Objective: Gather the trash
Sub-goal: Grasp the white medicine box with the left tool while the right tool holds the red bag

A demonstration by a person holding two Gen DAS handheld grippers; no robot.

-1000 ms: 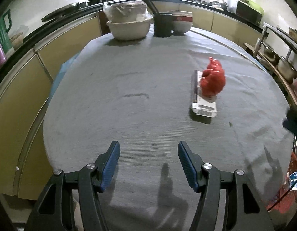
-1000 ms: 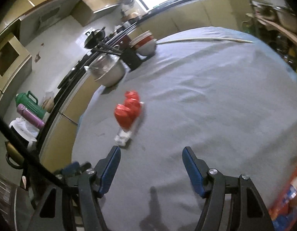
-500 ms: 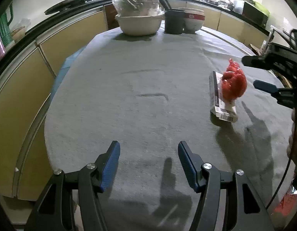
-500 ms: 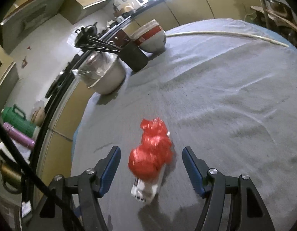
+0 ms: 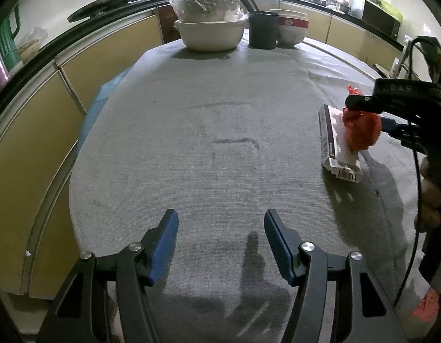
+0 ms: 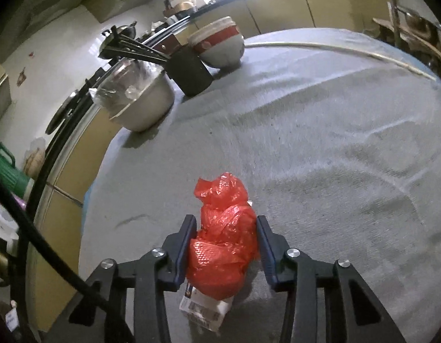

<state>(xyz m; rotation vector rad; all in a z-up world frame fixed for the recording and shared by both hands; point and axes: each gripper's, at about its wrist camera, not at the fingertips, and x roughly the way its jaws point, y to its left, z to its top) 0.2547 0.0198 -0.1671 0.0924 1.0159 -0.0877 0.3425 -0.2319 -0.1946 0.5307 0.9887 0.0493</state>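
Observation:
A crumpled red plastic bag lies on top of a flat white carton on the grey tablecloth. My right gripper has its fingers closed in on both sides of the red bag. In the left wrist view the bag and carton sit at the right, with the right gripper reaching in over them. My left gripper is open and empty, low over the table's near edge.
At the far end of the table stand a white pot covered with plastic, a dark utensil holder and a red-and-white bowl. Yellow kitchen cabinets run along the left. A red item lies beyond the table's right edge.
My right gripper has moved forward over the red bag and its fingers have closed in from wide open to both sides of it. My left gripper stays open near the table edge.

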